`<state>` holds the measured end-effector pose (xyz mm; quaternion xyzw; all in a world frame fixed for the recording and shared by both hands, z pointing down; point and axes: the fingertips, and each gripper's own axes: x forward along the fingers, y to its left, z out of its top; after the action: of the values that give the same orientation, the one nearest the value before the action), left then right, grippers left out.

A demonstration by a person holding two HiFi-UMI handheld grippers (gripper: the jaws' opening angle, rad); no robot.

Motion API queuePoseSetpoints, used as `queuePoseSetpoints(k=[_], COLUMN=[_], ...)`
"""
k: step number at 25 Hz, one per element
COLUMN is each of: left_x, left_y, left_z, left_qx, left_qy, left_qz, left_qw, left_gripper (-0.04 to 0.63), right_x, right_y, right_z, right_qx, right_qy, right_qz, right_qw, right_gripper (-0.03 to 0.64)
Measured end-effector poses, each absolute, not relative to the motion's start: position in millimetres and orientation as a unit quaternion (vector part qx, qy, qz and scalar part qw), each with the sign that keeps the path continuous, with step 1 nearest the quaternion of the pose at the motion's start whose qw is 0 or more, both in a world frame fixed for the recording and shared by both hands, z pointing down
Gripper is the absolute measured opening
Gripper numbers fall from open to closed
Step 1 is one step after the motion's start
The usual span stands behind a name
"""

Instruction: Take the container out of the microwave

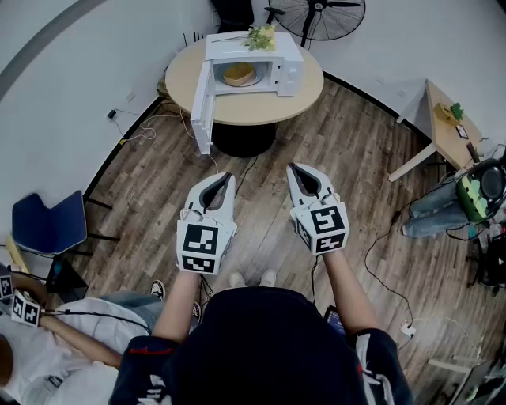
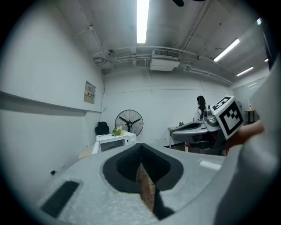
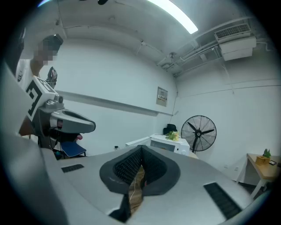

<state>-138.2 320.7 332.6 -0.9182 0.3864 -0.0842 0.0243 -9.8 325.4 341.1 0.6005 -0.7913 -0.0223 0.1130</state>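
Wood floor (image 1: 356, 198); L claw (image 1: 227, 176), R claw (image 1: 295, 168) closed, empty; container (image 1: 239, 75) half-hidden in open microwave (image 1: 289, 70).

microwave (image 1: 289, 70) 1 | container (image 1: 239, 75) 1 | grippers (image 1: 228, 176) (image 1: 293, 167) 2 | round table (image 1: 296, 101) 1 | fan (image 1: 316, 16) 1 | blue chair (image 1: 49, 224) 1

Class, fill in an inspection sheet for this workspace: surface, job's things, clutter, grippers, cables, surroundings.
Surface: round table, wood-coloured top.
Job's things: white microwave on the table, door swung open; container inside.
Clutter: flowers on top of the microwave.
Grippers: left gripper and right gripper both shut, empty, short of the table.
Cables: white cable on the floor left of the table; dark cable at right.
Surroundings: fan, blue chair, side table.
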Motion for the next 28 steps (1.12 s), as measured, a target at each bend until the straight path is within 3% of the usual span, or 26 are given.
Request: queuePoseSetpoints(k=[28], left_x=[-69], left_y=[320], left_z=[347], left_qx=[-0.908], left_qy=[0.407], left_qz=[-0.095], left_qw=[0.021], left_gripper=[0.014], right_x=[53], right_y=[317], right_z=[360], right_qx=[0.577], right_qy=[-0.811], right_qz=[-0.01], right_qw=[0.101], right_gripper=[0.008])
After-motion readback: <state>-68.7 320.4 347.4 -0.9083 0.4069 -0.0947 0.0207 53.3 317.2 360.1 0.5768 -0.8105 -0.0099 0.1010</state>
